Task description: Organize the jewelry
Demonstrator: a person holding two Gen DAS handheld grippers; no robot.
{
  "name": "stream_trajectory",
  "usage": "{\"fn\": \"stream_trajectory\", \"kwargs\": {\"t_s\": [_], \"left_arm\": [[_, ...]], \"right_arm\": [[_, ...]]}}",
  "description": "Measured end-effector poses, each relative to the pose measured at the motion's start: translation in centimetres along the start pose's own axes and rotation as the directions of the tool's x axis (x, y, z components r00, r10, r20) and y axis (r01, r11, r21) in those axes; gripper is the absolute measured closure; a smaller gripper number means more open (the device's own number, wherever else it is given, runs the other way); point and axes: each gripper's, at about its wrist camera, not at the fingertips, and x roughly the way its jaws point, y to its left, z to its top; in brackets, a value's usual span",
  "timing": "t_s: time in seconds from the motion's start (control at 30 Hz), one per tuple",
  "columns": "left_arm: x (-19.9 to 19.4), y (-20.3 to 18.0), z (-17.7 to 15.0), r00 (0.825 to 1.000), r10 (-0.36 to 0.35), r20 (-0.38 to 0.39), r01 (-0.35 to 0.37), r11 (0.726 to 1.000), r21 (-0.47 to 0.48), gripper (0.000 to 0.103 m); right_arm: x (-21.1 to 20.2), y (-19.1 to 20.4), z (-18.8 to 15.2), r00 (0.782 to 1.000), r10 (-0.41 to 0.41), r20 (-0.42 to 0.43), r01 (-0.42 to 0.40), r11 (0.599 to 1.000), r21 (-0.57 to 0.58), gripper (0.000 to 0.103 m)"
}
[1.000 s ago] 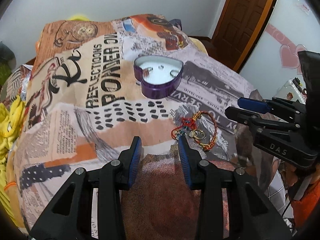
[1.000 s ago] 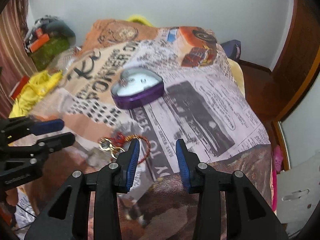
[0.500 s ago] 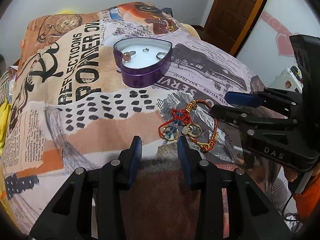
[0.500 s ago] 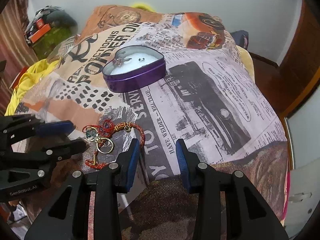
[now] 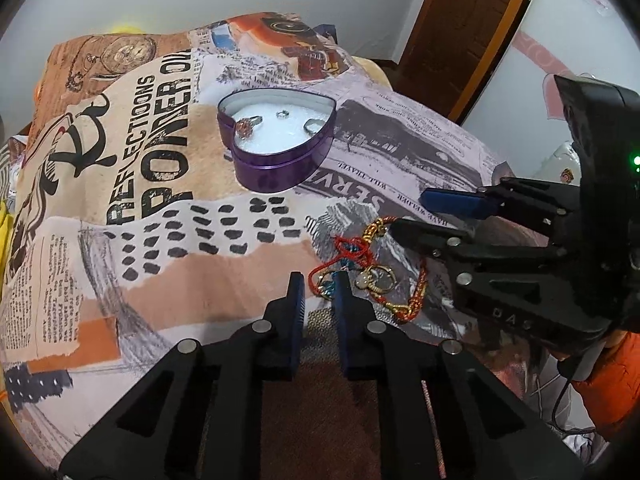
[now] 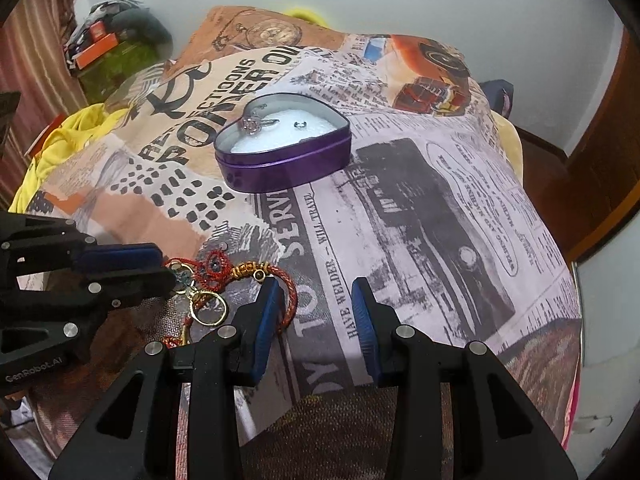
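Observation:
A purple heart-shaped tin [image 5: 280,168] with a white lining holds three rings; it also shows in the right wrist view [image 6: 288,168]. A tangle of red and gold bracelets with gold rings [image 5: 364,272] lies on the printed bedspread, also visible in the right wrist view [image 6: 224,280]. My left gripper [image 5: 319,286] has narrowed around the tangle's left edge, where a small blue-stoned piece sits between its tips; whether it grips is unclear. My right gripper [image 6: 316,300] is open and empty, its left finger [image 6: 268,304] beside the red-gold bracelet.
The bedspread [image 6: 420,208] drops off at the near and right edges. Yellow cloth [image 6: 60,148] and clutter lie at the left. A wooden door [image 5: 460,28] stands behind the bed.
Both grippers moved forward and down toward the bracelet tangle. My left gripper's jaws have narrowed from wide open around the tangle's left edge.

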Motion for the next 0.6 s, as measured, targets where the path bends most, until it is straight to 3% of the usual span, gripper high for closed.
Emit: {"fn": "stream_trajectory", "kwargs": {"t_s": [0.23,0.6], "left_arm": [[-0.1,0.0,0.0,1.000,0.003,0.012,-0.003,1.000,-0.001,0.101],[-2.4,0.9,0.3,0.997,0.026,0.074,-0.023,0.999,-0.037,0.103]], "right_arm": [[0.3,0.6,0.2,0.999,0.031,0.009,-0.030,0.999,-0.043,0.069],[1.1,2.0,0.7,0.999,0.040,0.023,-0.037,0.993,-0.116,0.071]]}}
